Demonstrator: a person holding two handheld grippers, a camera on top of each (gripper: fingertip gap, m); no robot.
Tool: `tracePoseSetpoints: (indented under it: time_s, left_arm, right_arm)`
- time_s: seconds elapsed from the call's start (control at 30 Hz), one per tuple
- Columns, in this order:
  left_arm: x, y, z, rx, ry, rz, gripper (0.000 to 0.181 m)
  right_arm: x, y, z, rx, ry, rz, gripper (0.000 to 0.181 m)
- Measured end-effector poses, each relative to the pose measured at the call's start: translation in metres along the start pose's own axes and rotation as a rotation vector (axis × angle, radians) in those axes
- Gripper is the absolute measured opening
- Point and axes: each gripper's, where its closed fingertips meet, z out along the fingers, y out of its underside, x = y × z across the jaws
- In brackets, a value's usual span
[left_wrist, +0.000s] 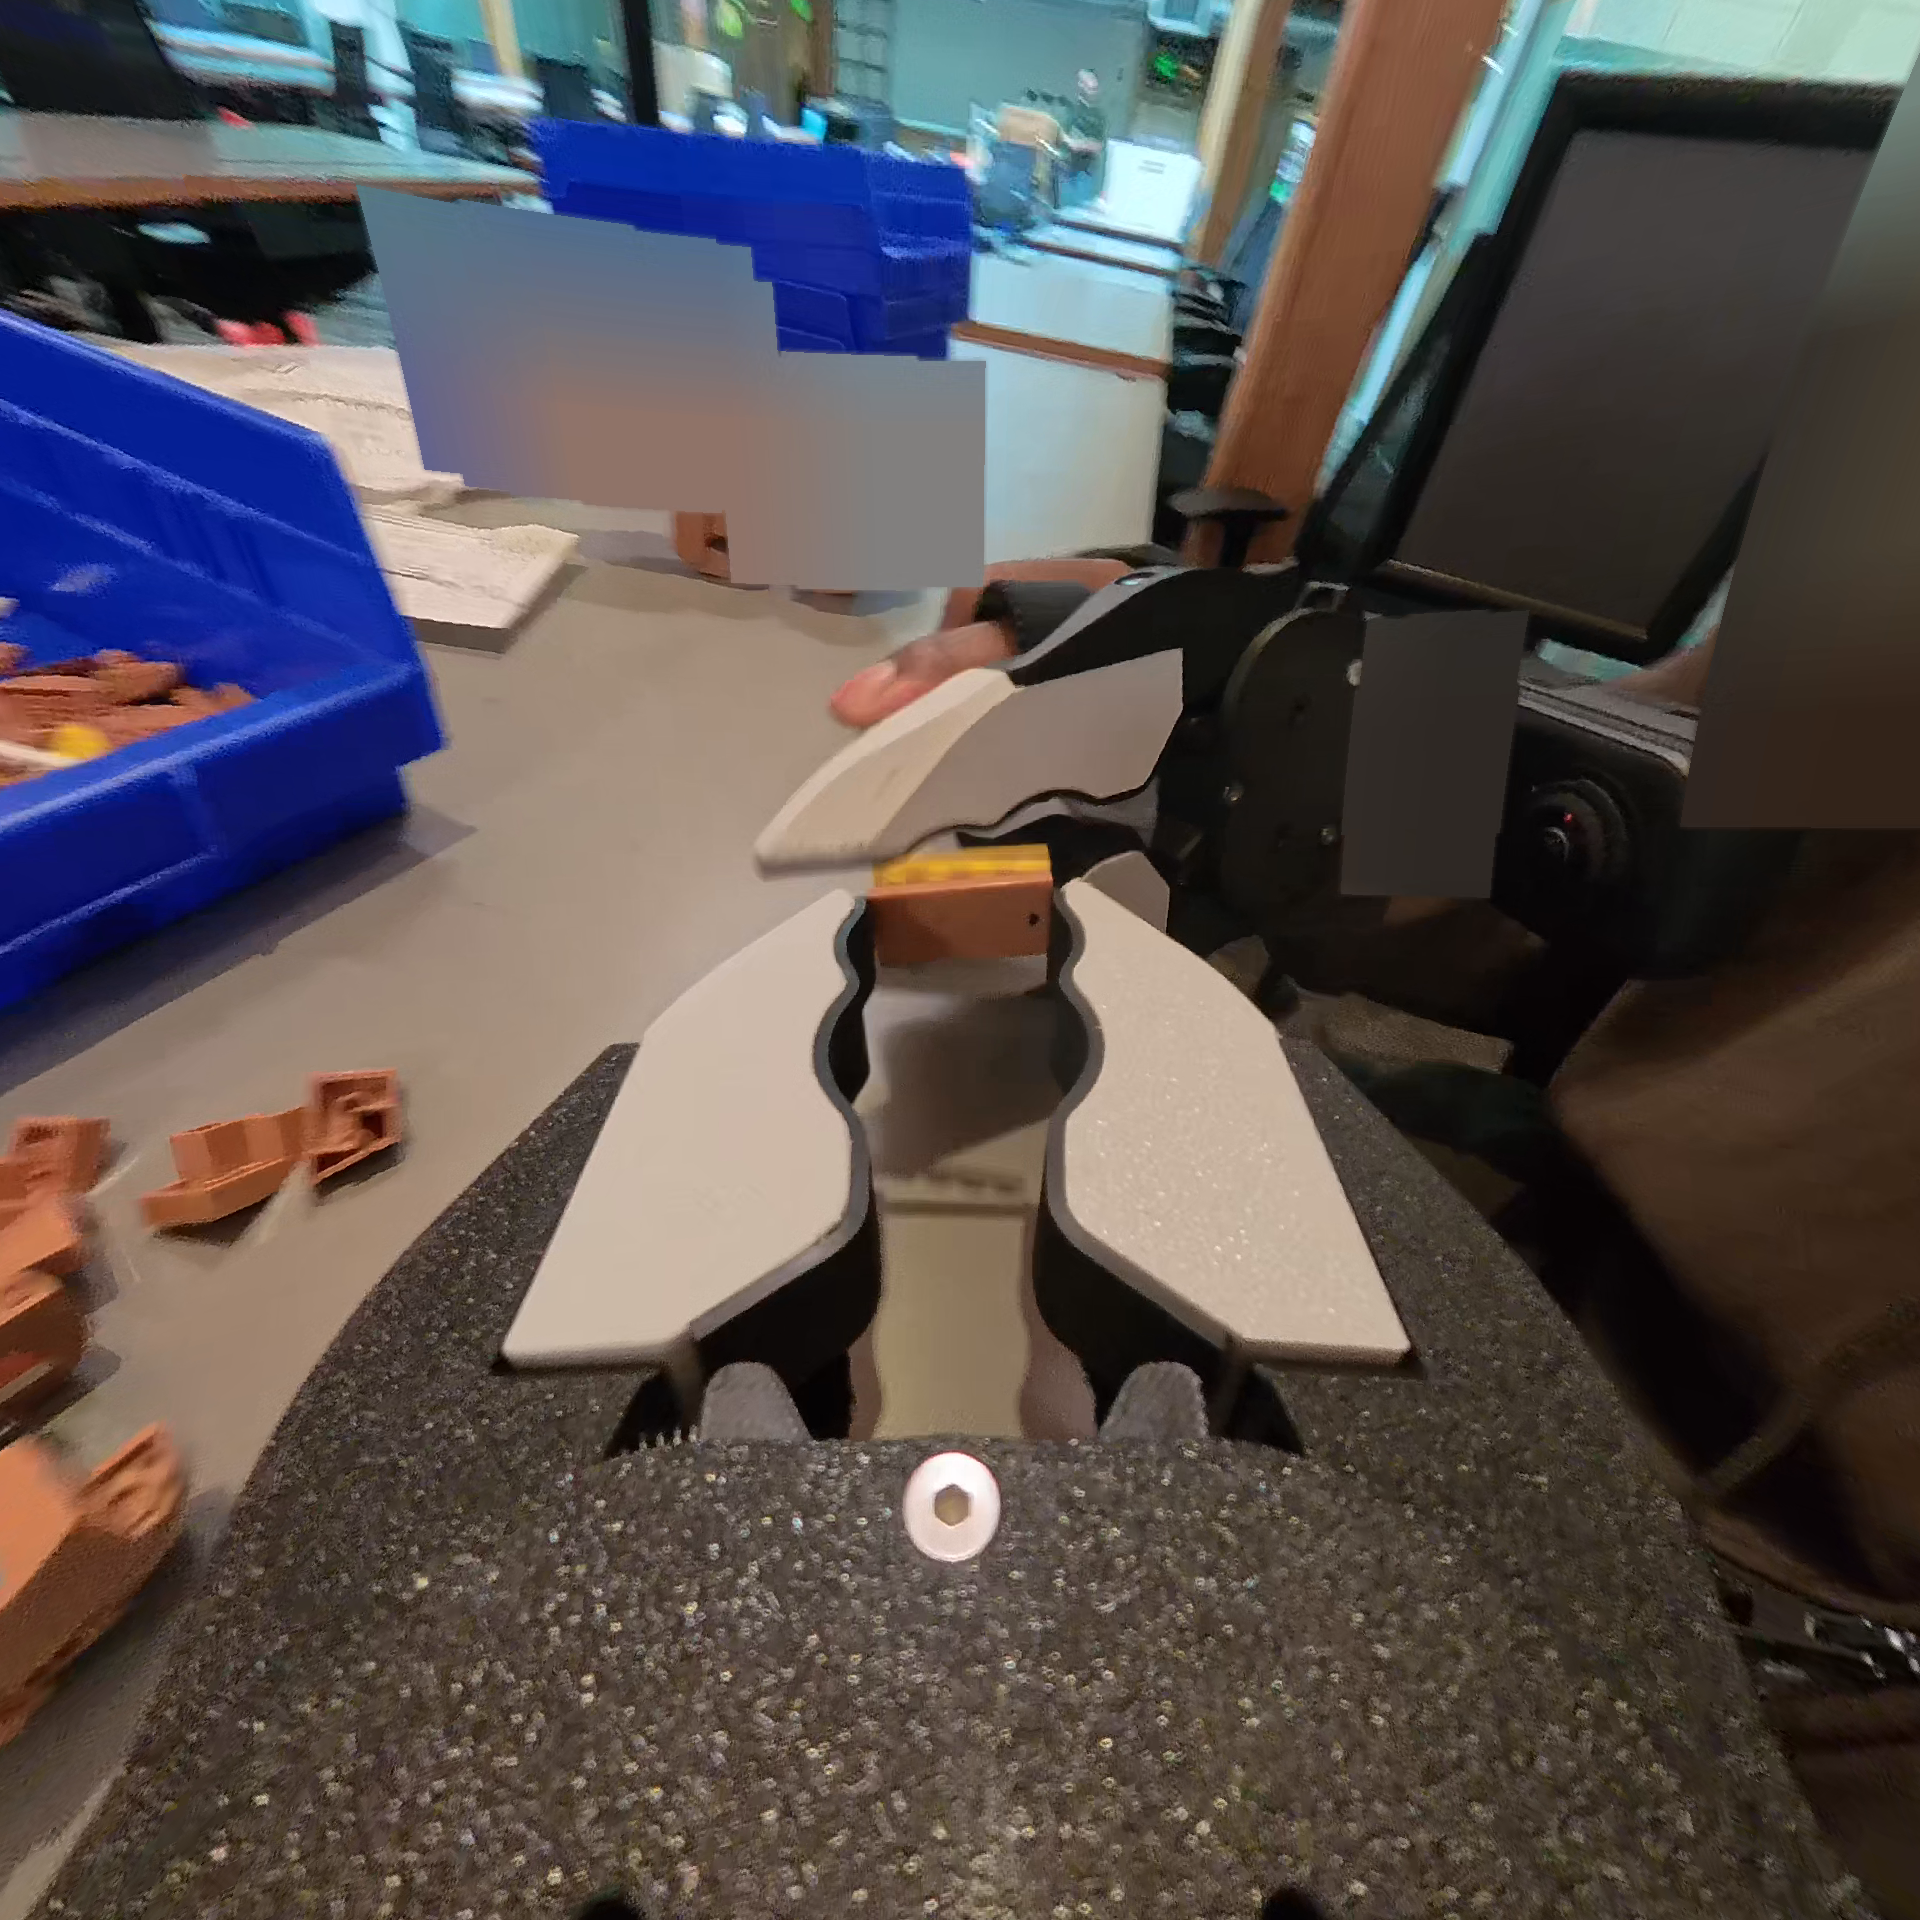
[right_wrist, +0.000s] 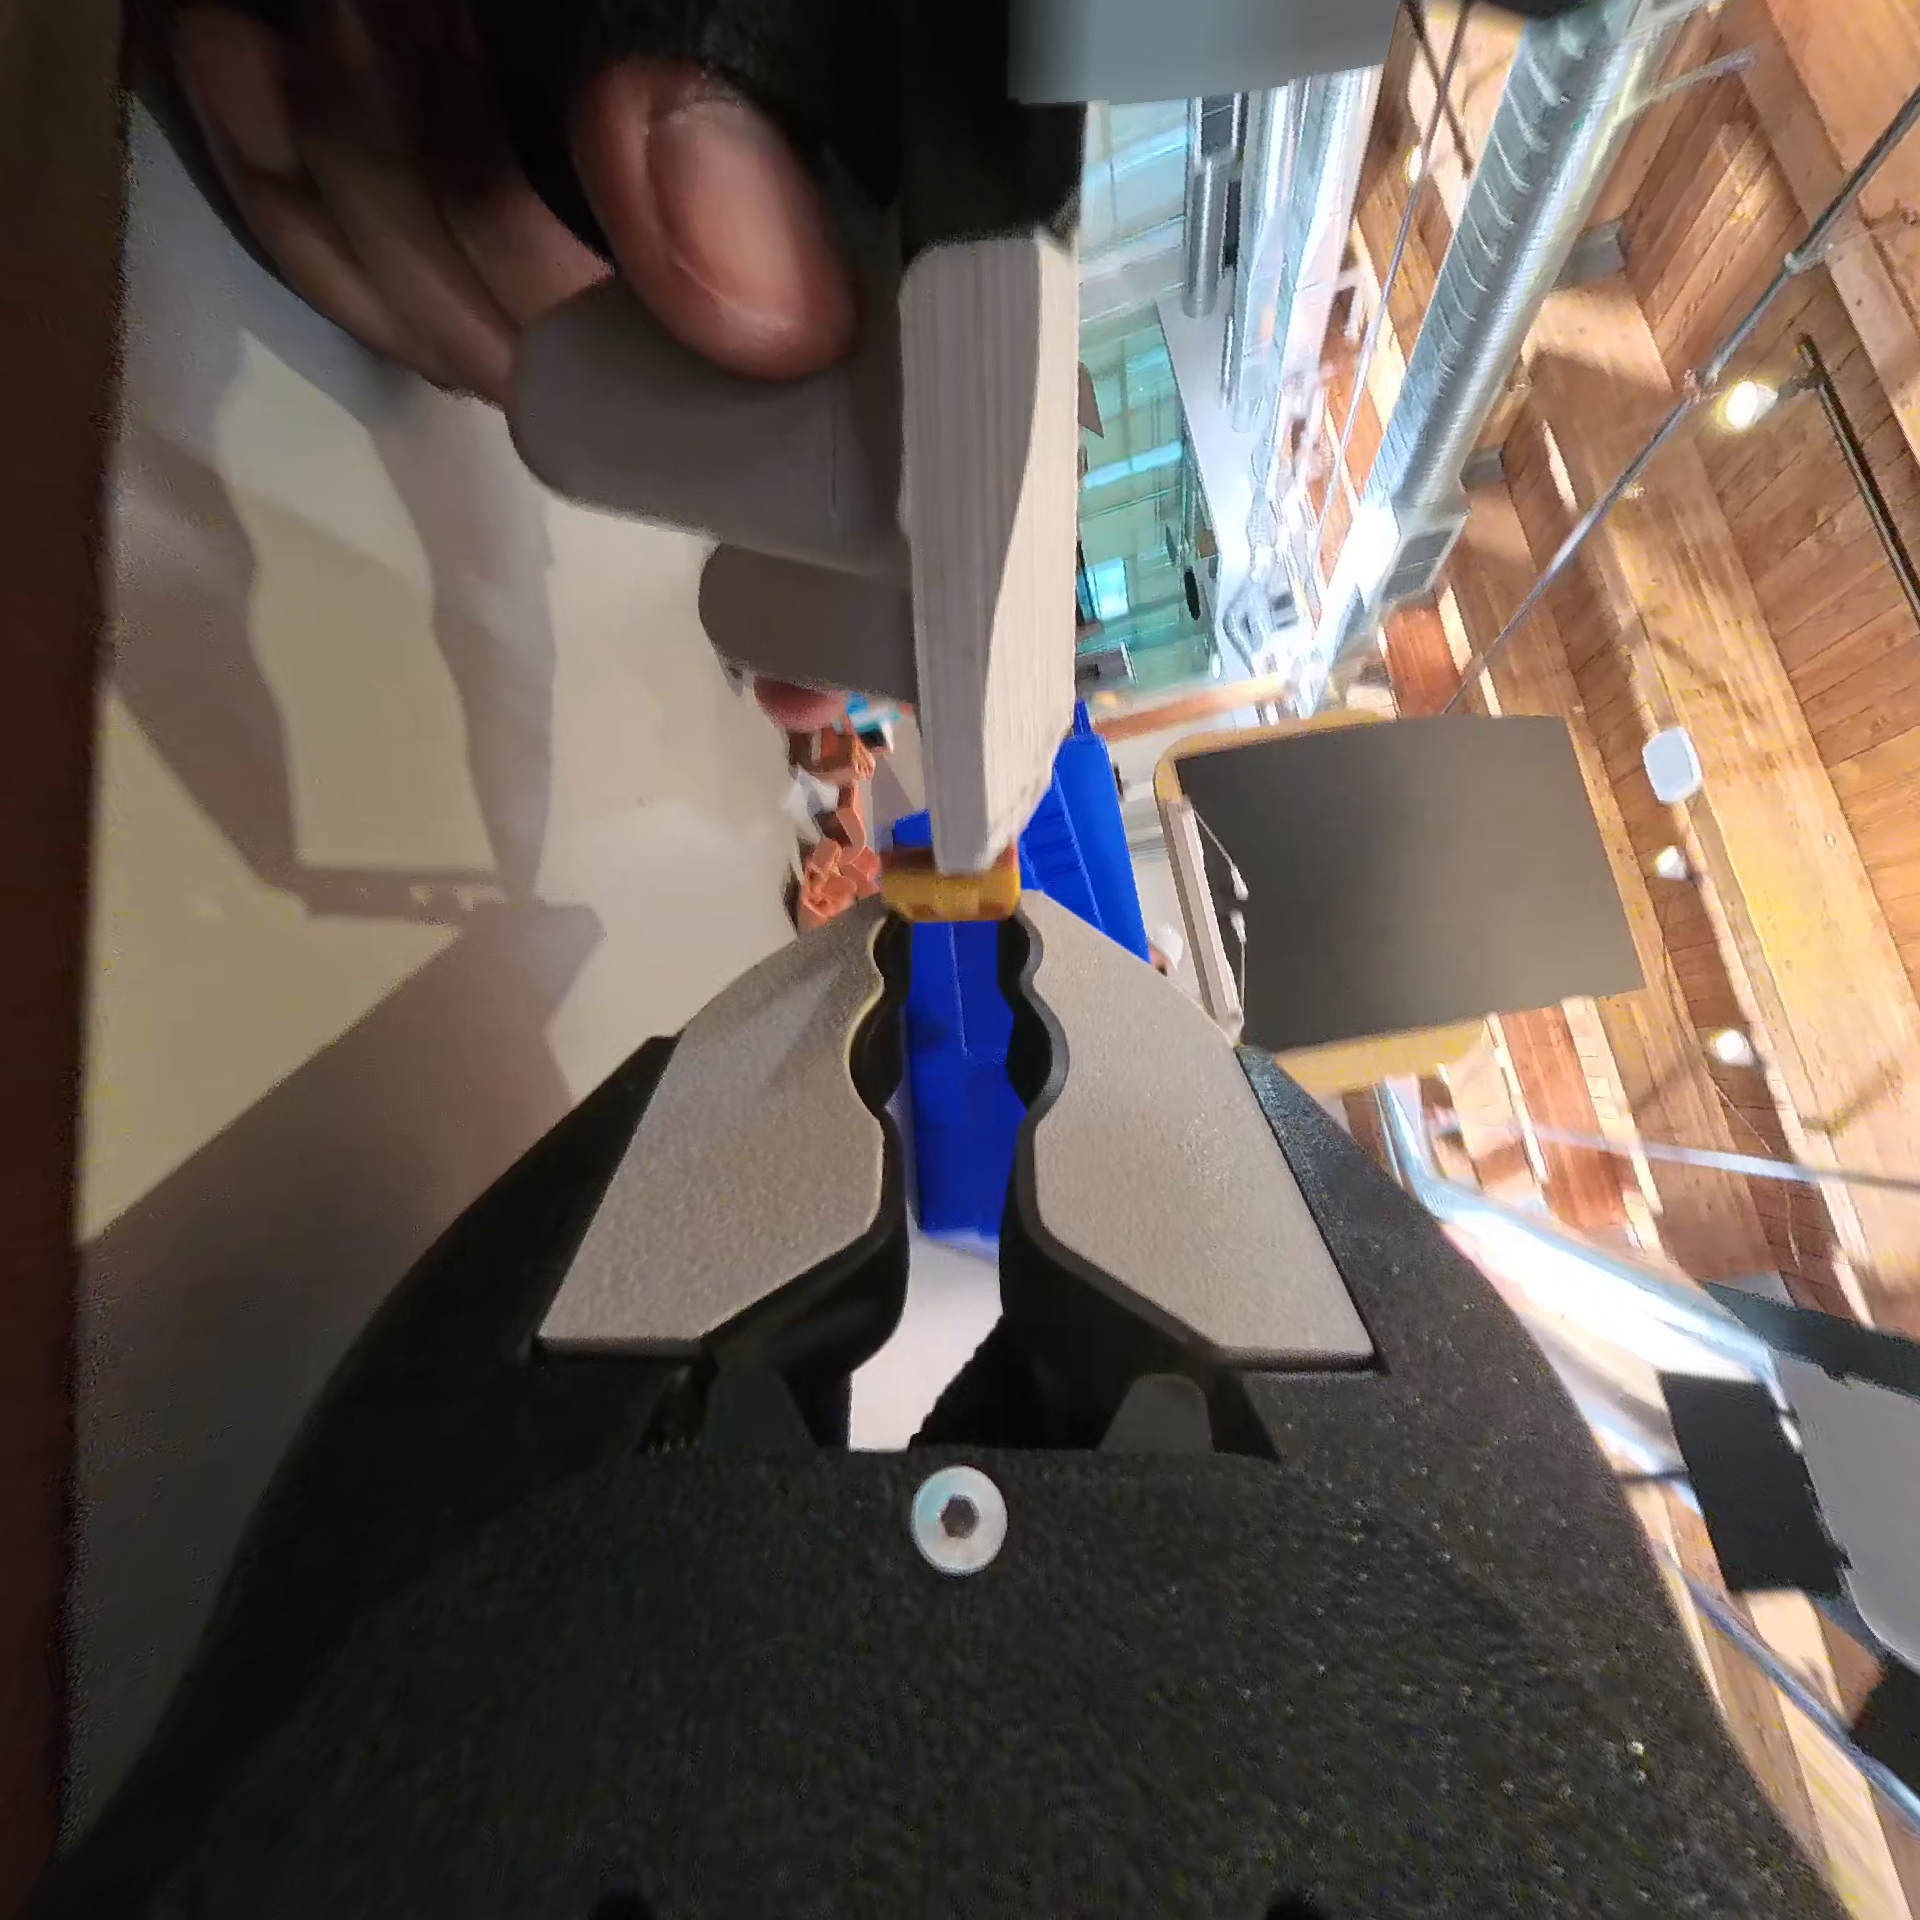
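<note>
The left hand-held gripper (left_wrist: 961, 920) is clamped on a brown block (left_wrist: 961, 925) held above the grey counter (left_wrist: 582, 831). The yellow piece (right_wrist: 948, 894) is pinched by the right hand-held gripper (right_wrist: 951, 920), mostly hidden by the fingers. Its orientation is turned sideways. Blurry brown parts (left_wrist: 270, 1148) are scattered beside a blue bin (left_wrist: 208, 582).

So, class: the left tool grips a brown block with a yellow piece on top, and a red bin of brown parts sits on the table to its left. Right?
Not quite: the bin is blue, as the left wrist view shows. The left tool does grip the brown block topped by the yellow piece.
</note>
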Motion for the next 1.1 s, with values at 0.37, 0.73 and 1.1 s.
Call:
tracePoseSetpoints:
  time_s: [0.37, 0.73, 1.1]
  left_arm:
    - [-0.02, -0.003, -0.019, 0.044, -0.058, -0.037, 0.032]
    - [-0.023, -0.005, -0.02, 0.067, -0.079, -0.055, 0.032]
    - [-0.022, -0.013, -0.028, 0.14, -0.055, -0.067, 0.032]
  right_arm:
    - [0.01, 0.036, 0.0, -0.115, -0.001, 0.118, 0.017]
    - [0.002, 0.047, 0.005, -0.159, -0.073, 0.229, 0.017]
    - [0.037, 0.058, 0.015, -0.19, -0.034, 0.383, 0.017]
